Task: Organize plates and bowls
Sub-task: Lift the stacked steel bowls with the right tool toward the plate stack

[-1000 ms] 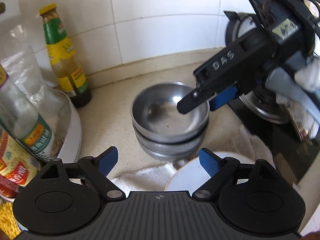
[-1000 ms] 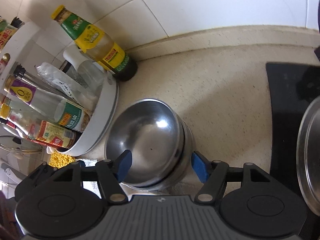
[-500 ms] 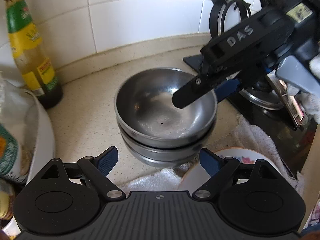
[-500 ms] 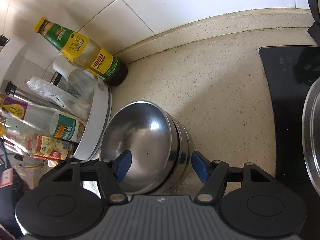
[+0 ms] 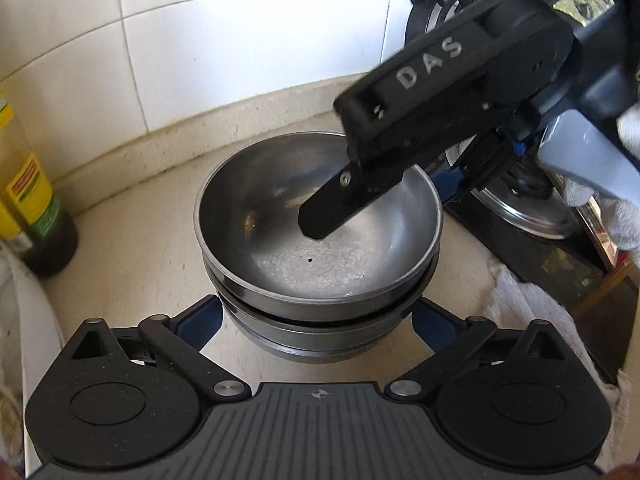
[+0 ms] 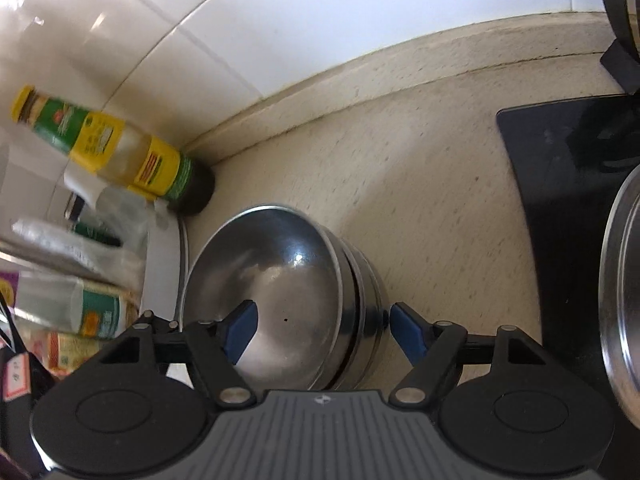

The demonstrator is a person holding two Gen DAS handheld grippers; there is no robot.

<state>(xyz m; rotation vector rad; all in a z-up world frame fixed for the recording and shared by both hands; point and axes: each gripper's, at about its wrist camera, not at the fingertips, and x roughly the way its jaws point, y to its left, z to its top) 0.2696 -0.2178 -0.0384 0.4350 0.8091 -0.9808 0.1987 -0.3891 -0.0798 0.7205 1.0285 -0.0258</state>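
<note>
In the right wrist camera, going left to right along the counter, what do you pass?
Clear bottles in the white rack → yellow-labelled sauce bottle → stacked steel bowls → bare counter → black stove top → steel pot rim.

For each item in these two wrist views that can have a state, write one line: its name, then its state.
Steel bowls: nested stack, upright, empty.
Left gripper: open, jaws just widened, straddling the stack's base.
Right gripper: open, jaws just widened, one finger inside the top bowl, one outside.
Sauce bottle: capped, upright.
</note>
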